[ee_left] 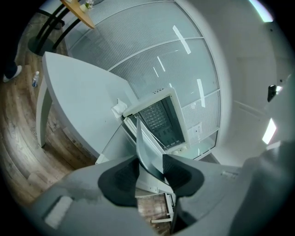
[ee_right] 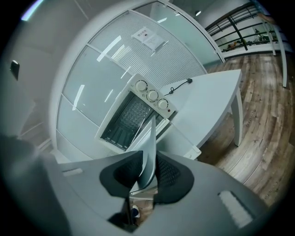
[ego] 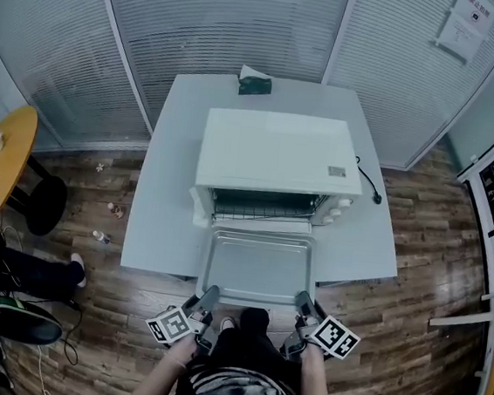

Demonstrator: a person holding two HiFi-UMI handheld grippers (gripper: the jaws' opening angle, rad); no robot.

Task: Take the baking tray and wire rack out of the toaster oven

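Grey metal baking tray (ego: 260, 268) looks stiff, light, slick; left gripper (ego: 207, 298) and right gripper (ego: 304, 305) jaws pinch its rim corners farthest from white toaster oven (ego: 274, 151).

Layout: toaster oven (ego: 274, 151) in the middle of the table (ego: 165, 227), baking tray (ego: 259, 268) out in front.
The wire rack (ego: 263, 210) is inside the oven mouth, behind the tray, and the tray's near end sticks out past the table's near edge. The left hand-held gripper (ego: 205, 300) pinches the tray's near-left corner, the right hand-held gripper (ego: 304, 308) its near-right corner. A small box (ego: 255, 84) is behind the oven at the far table edge, a cable (ego: 369, 186) on the table to the oven's right, and a stool (ego: 45, 202) on the floor left of the table.
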